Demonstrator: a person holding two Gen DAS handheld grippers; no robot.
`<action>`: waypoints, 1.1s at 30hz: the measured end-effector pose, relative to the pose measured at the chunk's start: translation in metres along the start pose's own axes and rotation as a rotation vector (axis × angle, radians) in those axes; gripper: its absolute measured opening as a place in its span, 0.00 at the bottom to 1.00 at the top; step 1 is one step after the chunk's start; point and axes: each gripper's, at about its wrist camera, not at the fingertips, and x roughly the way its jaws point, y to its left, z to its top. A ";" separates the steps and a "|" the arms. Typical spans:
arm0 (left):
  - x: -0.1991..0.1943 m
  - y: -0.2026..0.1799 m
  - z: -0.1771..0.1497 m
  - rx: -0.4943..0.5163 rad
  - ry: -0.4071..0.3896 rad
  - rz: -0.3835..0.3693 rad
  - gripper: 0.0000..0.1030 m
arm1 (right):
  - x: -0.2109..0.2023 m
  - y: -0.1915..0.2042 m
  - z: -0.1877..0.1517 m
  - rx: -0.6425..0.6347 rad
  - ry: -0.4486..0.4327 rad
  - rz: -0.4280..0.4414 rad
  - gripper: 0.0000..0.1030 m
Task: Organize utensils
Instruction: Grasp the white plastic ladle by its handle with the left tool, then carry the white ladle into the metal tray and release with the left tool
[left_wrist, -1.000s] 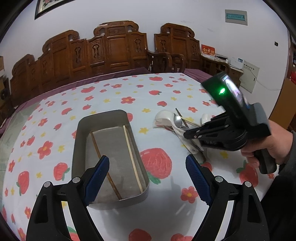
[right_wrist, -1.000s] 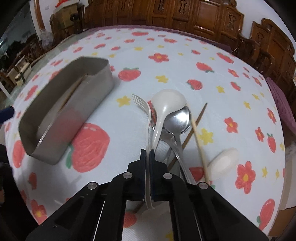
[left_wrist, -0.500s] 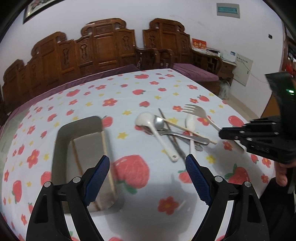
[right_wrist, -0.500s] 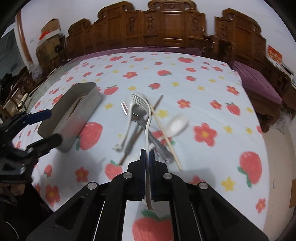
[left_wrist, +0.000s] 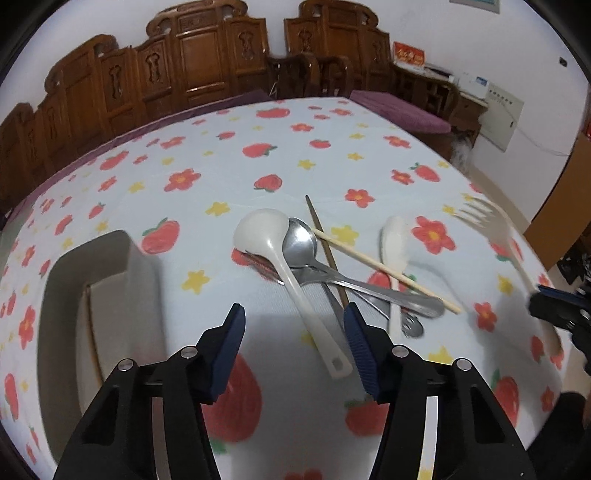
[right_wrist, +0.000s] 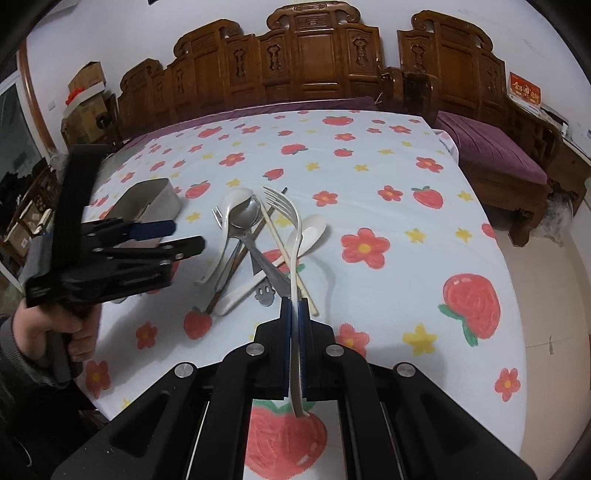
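White plastic fork (right_wrist: 292, 258) is pinched low on its handle by the right gripper (right_wrist: 294, 314), lifted above the utensil pile (left_wrist: 332, 266) mid-table; that long overhang could swing or slip out. Left gripper (left_wrist: 293, 332) hovers with jaws wide over the pile, steel tray (left_wrist: 92, 295) near the table's left edge.

Setting: home | carved wooden chairs (right_wrist: 306, 55) along wall | strawberry-print tablecloth (right_wrist: 369, 177) | cardboard boxes (right_wrist: 86, 83) stacked in corner

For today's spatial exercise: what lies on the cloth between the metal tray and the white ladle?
In the left wrist view, only bare strawberry-print tablecloth lies between the metal tray and the white ladle; no utensil sits there.
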 end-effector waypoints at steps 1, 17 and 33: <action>0.006 0.000 0.003 -0.005 0.010 0.002 0.51 | -0.001 0.000 0.001 0.002 -0.004 -0.001 0.05; 0.051 0.009 0.014 -0.071 0.081 0.048 0.11 | -0.004 -0.001 0.001 0.014 -0.011 0.016 0.05; -0.022 0.025 0.004 -0.030 0.022 0.052 0.08 | -0.017 0.017 0.009 -0.031 -0.044 0.028 0.05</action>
